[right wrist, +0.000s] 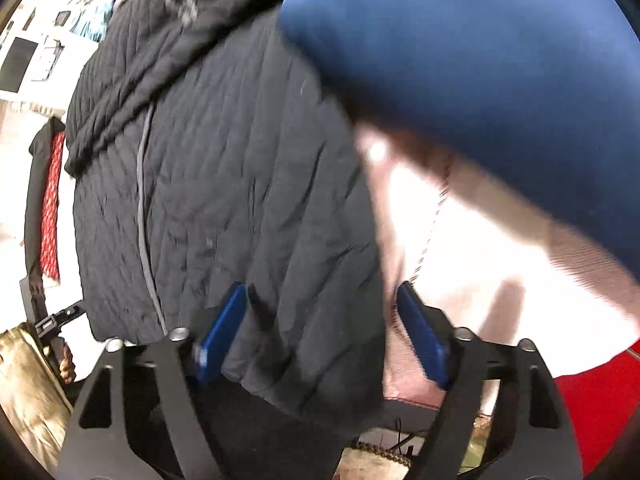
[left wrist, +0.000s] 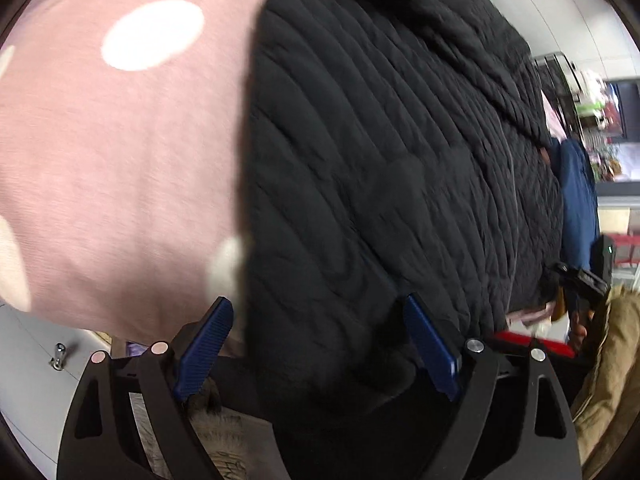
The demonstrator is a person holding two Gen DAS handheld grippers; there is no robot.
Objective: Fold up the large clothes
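Observation:
A large black quilted jacket point(left wrist: 380, 152) lies spread over a pink cloth with white dots point(left wrist: 120, 140). My left gripper point(left wrist: 320, 344) is open with its blue pads point(left wrist: 204, 346) straddling the jacket's near edge at its left side. In the right wrist view the same jacket point(right wrist: 224, 184) shows with its grey zipper line point(right wrist: 142, 208). My right gripper point(right wrist: 320, 332) is open with its pads point(right wrist: 222, 332) around the jacket's near right edge, where it meets the pink cloth point(right wrist: 460, 264). Neither pair of pads presses the fabric.
A blue garment point(right wrist: 480, 80) lies to the right of the jacket, also in the left wrist view point(left wrist: 576, 200). A red item point(right wrist: 592, 400) sits at the lower right. A tan garment point(left wrist: 608, 380) and a gold-toned one point(right wrist: 28, 392) lie near the front. Shelves stand behind.

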